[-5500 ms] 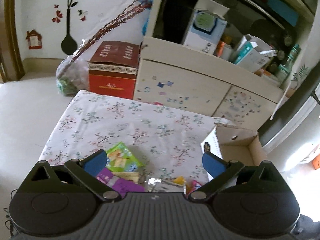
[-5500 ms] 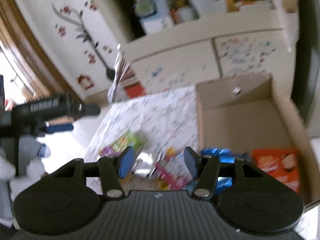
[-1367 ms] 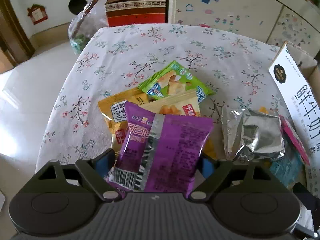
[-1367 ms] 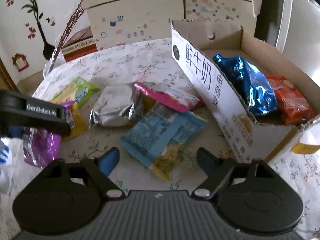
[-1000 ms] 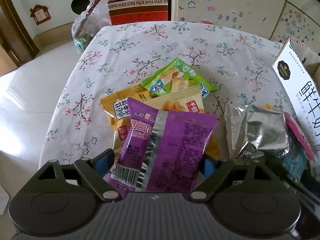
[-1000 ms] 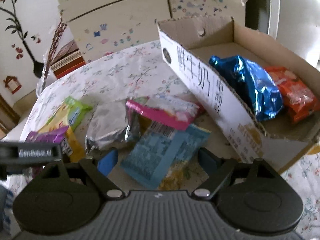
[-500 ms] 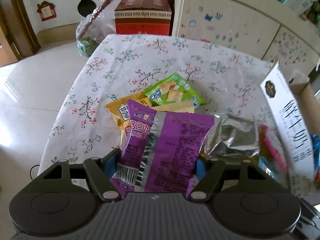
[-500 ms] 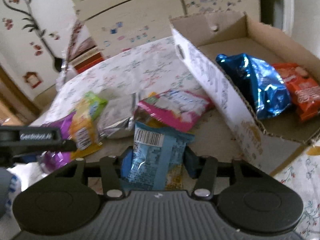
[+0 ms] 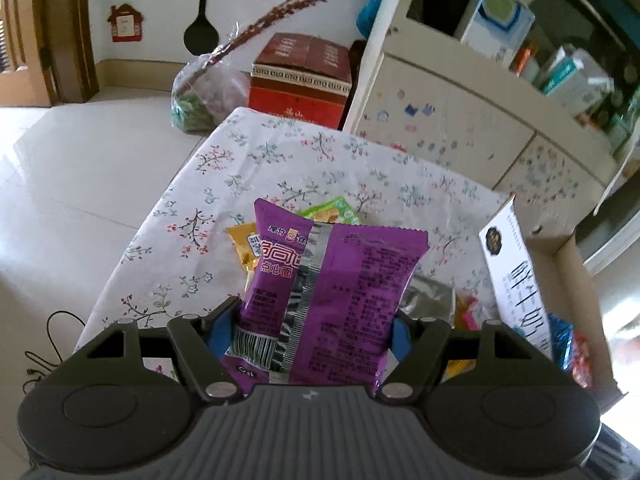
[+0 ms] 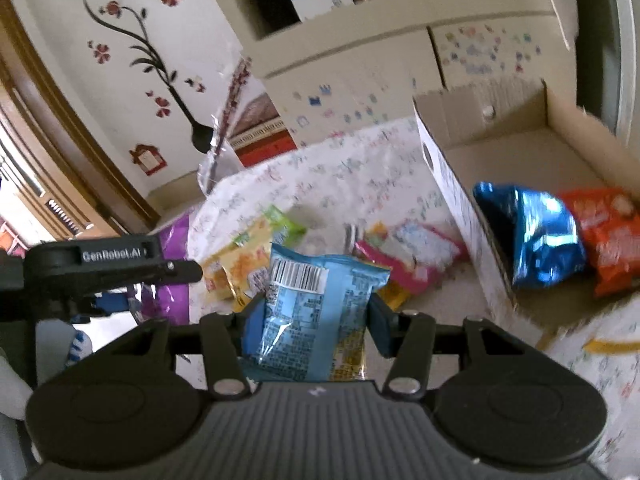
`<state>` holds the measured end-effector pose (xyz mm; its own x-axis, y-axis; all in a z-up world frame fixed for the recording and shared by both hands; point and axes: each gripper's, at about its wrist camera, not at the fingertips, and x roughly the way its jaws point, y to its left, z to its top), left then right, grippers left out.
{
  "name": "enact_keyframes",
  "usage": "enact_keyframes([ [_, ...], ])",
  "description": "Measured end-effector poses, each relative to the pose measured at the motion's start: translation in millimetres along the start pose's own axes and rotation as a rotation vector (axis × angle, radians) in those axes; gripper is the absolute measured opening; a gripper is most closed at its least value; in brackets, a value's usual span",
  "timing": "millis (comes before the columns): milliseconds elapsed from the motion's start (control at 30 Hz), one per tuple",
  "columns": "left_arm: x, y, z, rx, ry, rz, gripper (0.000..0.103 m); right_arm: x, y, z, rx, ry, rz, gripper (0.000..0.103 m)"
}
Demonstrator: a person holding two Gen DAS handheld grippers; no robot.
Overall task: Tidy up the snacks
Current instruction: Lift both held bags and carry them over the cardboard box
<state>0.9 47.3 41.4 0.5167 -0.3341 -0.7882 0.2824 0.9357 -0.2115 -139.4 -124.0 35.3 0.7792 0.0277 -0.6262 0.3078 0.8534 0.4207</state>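
L tongs (image 9: 316,330): clamped on purple snack pack (image 9: 336,300), blue pads pressing both side edges; jaws closed in on it within the last sec. Pack held upright, barcode end nearest cam, lifted clear of table.
R tongs (image 10: 314,326): clamped on light-blue snack pack (image 10: 316,312), pads on both sides; jaws likewise just closed in on it. Barcode at top, yellow patch at lower corner, pack off the table.
Table (image 9: 280,168): white floral cloth.
Loose snacks on table: green pack (image 9: 332,210) & yellow pack (image 9: 244,246) partly hidden behind purple one; silver foil pack (image 9: 430,300) to the right of it; pink pack (image 10: 408,254) beside box wall.
Cardboard box (image 10: 516,140): on table's right side, open top, white printed side wall faces the loose snacks.
In box: shiny blue bag (image 10: 532,232) & orange bag (image 10: 608,232), touching, side by side at near end.
Beyond table: red carton (image 9: 302,76) on floor by cream cabinet (image 9: 448,116); clear bag w/ twigs (image 9: 204,96) just left of carton.
R cam: slightly blurred; L tongs' black body shows at left edge w/ purple pack below it.
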Motion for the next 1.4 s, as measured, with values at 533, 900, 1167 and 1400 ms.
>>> enact_keyframes([
  [533, -14, -18, 10, 0.004, -0.084, -0.026, 0.078, -23, -8, 53, -0.092, -0.086, 0.029, 0.053],
  [900, -11, -59, 12, 0.048, -0.125, -0.11, 0.078, -46, -22, 69, -0.08, -0.213, -0.003, 0.053],
  [1167, -5, -85, 11, 0.075, -0.142, -0.196, 0.078, -63, -60, 88, 0.036, -0.289, -0.05, 0.053],
  [1400, 0, -110, 10, 0.113, -0.148, -0.262, 0.078, -74, -99, 97, 0.142, -0.323, -0.11, 0.053],
])
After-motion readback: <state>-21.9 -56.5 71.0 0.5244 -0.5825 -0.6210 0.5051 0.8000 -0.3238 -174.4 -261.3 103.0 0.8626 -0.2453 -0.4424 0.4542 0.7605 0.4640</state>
